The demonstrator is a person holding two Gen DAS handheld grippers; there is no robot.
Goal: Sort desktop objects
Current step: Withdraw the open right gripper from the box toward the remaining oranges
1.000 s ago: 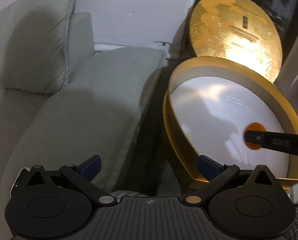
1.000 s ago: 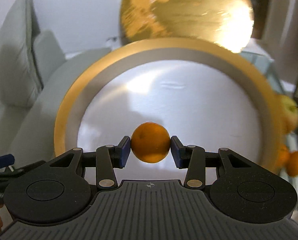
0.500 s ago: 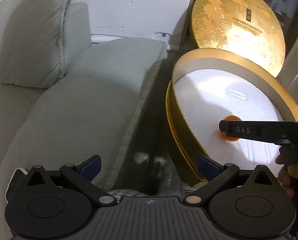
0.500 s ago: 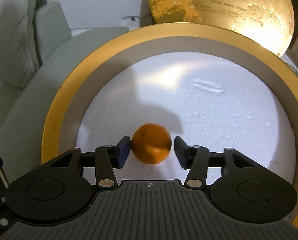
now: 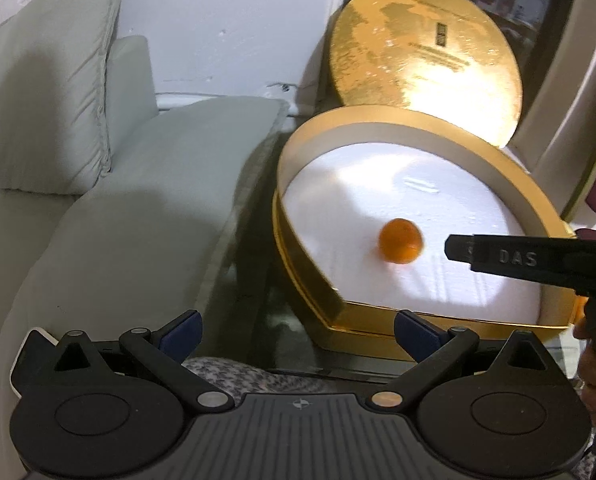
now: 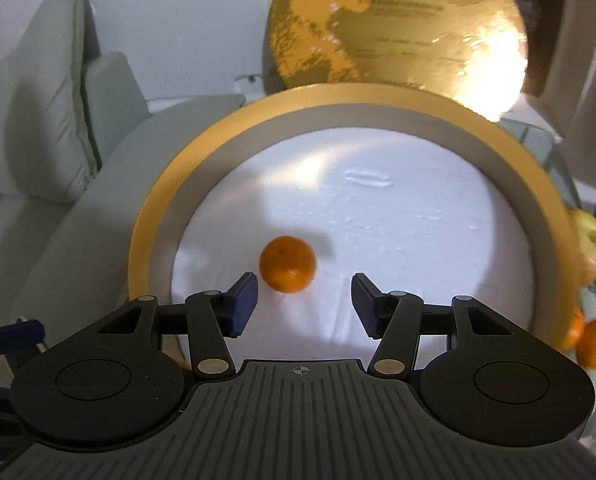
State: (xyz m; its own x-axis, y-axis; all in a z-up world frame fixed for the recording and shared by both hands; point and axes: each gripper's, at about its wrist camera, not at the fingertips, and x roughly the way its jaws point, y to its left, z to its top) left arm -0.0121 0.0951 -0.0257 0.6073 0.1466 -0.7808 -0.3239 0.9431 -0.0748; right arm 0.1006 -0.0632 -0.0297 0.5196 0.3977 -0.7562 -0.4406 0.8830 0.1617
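Orange (image 6: 287, 264) now lies loose in the gold box (image 6: 154, 208); right gripper (image 6: 304, 300) jaws have just opened, left gripper (image 5: 296, 332) wide, empty; 1 sorted.

My right gripper (image 6: 304, 300) is matt black plastic with a ribbed housing, small bright metal pivot pins and dull blue rubbery pads (image 6: 245, 300); my left gripper (image 5: 296, 330) looks the same. The round gold box (image 6: 154, 216) has a satiny gold card rim, a matt grey inner wall and a grainy white foam floor on which the small orange (image 6: 287, 264) shows finely dimpled, faintly shiny peel, while the round gold lid (image 6: 398, 24) is crinkled, mirror-bright foil. The pale grey-green sofa cushions (image 5: 146, 184) are soft matt woven cloth, and the dark glass tabletop (image 5: 274, 312) is smooth and reflective.
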